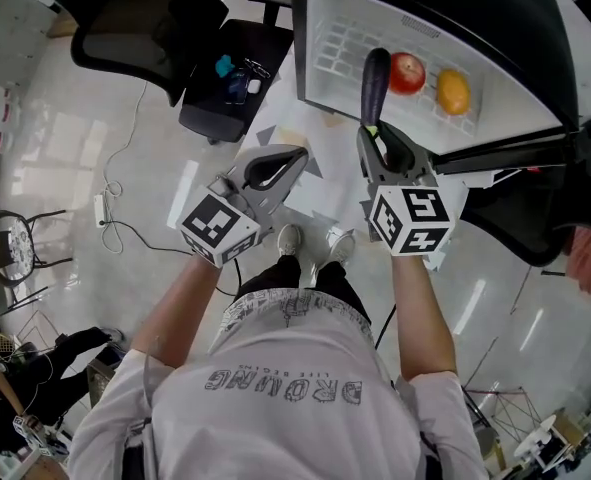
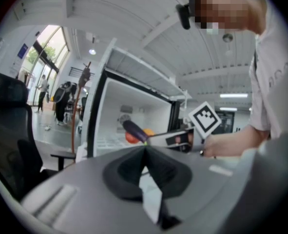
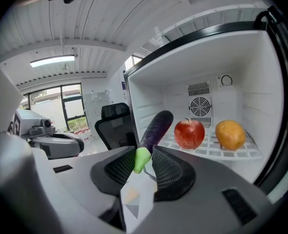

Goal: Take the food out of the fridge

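Glossy white floor (image 1: 65,148) and a black office chair (image 1: 145,18) appear only in the head view, around the open white fridge (image 1: 320,18). Only the right gripper view shows how the right gripper (image 3: 144,162) clamps the green stem end of a long dark-purple aubergine (image 3: 156,126), which tilts up in front of the wire shelf (image 3: 207,151). A red apple (image 3: 189,133) and an orange fruit (image 3: 230,134) sit side by side on that shelf. The left gripper view shows the left gripper (image 2: 144,152) with its jaws pressed together and nothing between them.
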